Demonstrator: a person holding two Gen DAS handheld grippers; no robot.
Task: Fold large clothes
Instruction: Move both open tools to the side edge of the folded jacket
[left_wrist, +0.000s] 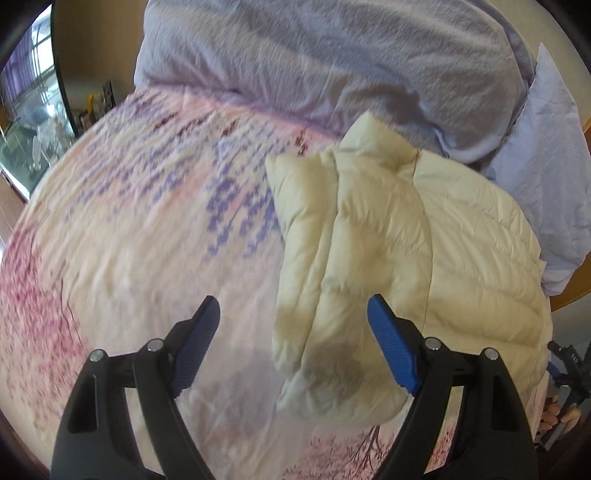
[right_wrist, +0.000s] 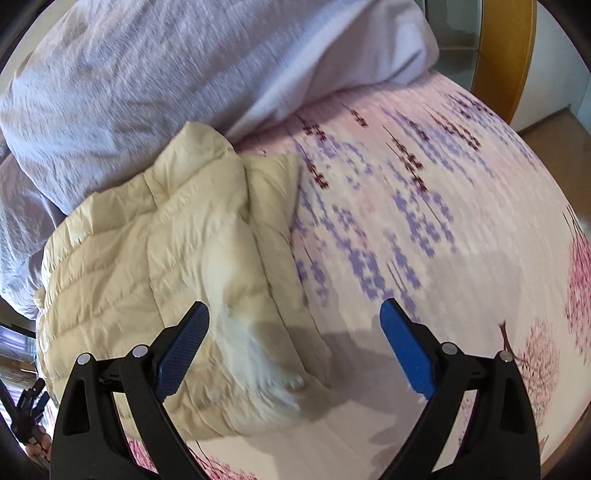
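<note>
A cream quilted puffer jacket (left_wrist: 413, 258) lies folded into a compact bundle on the floral bedsheet (left_wrist: 129, 229), its collar toward the grey duvet. My left gripper (left_wrist: 293, 314) hovers above the jacket's near left edge, open, nothing between its blue pads. In the right wrist view the same jacket (right_wrist: 166, 258) sits at the left, with a white furry trim (right_wrist: 258, 354) along its near edge. My right gripper (right_wrist: 295, 317) hangs open above the jacket's near right corner and the sheet (right_wrist: 424, 229), holding nothing.
A rumpled grey-lilac duvet (left_wrist: 314, 59) is heaped along the far side of the bed, with a pillow (left_wrist: 546, 177) at the right. A wooden bed frame (right_wrist: 506, 55) curves at the far right. The other gripper and fingers (left_wrist: 565, 398) show at the right edge.
</note>
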